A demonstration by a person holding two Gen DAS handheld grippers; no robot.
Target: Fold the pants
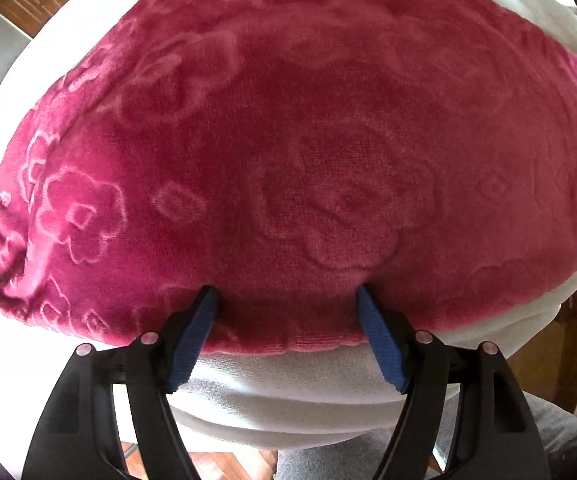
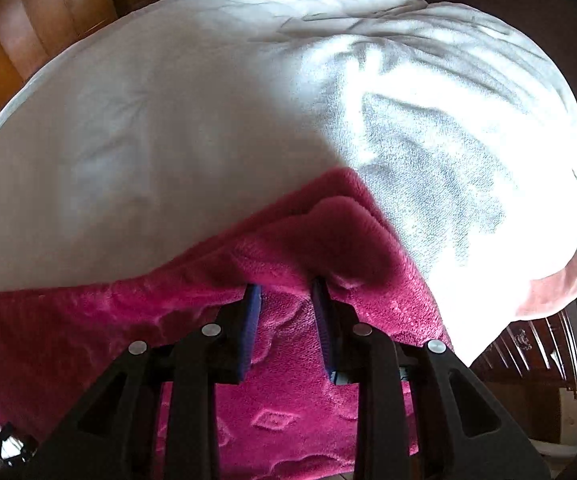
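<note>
the pants [image 1: 288,152] lie flat on the white bed [image 2: 148,120]. the left claw [image 1: 286,300] stands released, tips on the near hem. the right claw [image 2: 286,292] grips a bunched fold at the far edge, so it sits nearer for the fold.

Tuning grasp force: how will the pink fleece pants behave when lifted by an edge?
Likely floppy: the pants bunch into soft folds at the right hand-held gripper. Probably light for their size; the plush pile looks thick but airy. Grip seems secure enough, since fleece compresses rather than slips, though lower layers may sag or trail.
</note>
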